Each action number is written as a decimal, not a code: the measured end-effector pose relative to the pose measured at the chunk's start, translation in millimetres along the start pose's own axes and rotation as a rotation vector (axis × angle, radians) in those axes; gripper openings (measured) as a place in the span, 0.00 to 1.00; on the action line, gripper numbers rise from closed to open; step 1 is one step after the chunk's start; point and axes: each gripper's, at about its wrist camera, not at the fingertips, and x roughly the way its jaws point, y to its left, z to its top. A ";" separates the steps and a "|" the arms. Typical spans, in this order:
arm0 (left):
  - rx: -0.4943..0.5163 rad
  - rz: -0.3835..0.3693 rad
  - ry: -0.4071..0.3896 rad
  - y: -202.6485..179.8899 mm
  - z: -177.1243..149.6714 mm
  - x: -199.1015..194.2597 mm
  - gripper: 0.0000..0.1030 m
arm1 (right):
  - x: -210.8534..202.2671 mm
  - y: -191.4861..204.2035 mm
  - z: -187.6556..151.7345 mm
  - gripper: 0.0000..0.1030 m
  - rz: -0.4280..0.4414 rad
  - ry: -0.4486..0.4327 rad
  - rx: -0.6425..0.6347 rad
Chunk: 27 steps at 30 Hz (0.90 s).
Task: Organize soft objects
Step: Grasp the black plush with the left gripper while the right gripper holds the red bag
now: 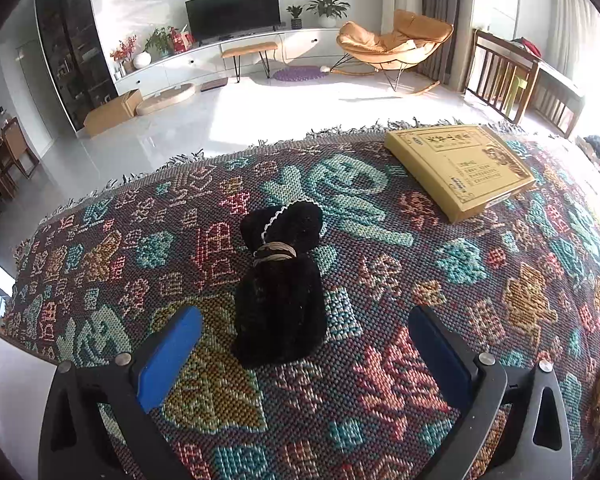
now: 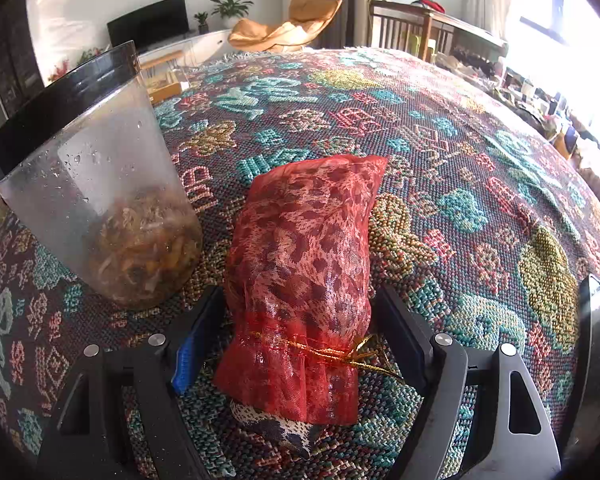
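A black velvet pouch, tied at the neck with a tan cord, lies on the patterned woven cloth. My left gripper is open, its blue-padded fingers either side of the pouch's near end, not touching it. A red mesh drawstring bag with a leopard-print item inside lies on the cloth in the right wrist view. My right gripper has its fingers on both sides of the bag near the gold tie, close to or just touching it.
A yellow flat box lies at the far right of the cloth. A clear plastic jar with a black lid and dried contents leans left of the red bag. The cloth's fringed edge is at the far side.
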 end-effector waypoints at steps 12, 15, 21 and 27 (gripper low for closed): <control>-0.103 0.000 0.024 23.3 8.9 38.4 0.25 | 0.0 -0.2 0.5 0.78 0.000 0.000 0.000; -0.072 -0.036 0.012 17.3 -9.6 10.5 0.25 | -0.1 -0.2 0.5 0.78 0.000 0.001 0.000; -0.040 -0.166 0.058 -19.1 -99.7 -77.2 0.26 | -0.1 -0.5 0.6 0.78 0.000 0.001 0.000; 0.040 -0.190 0.108 -73.3 -204.3 -139.0 0.31 | -0.3 -1.0 0.5 0.78 0.001 0.001 0.000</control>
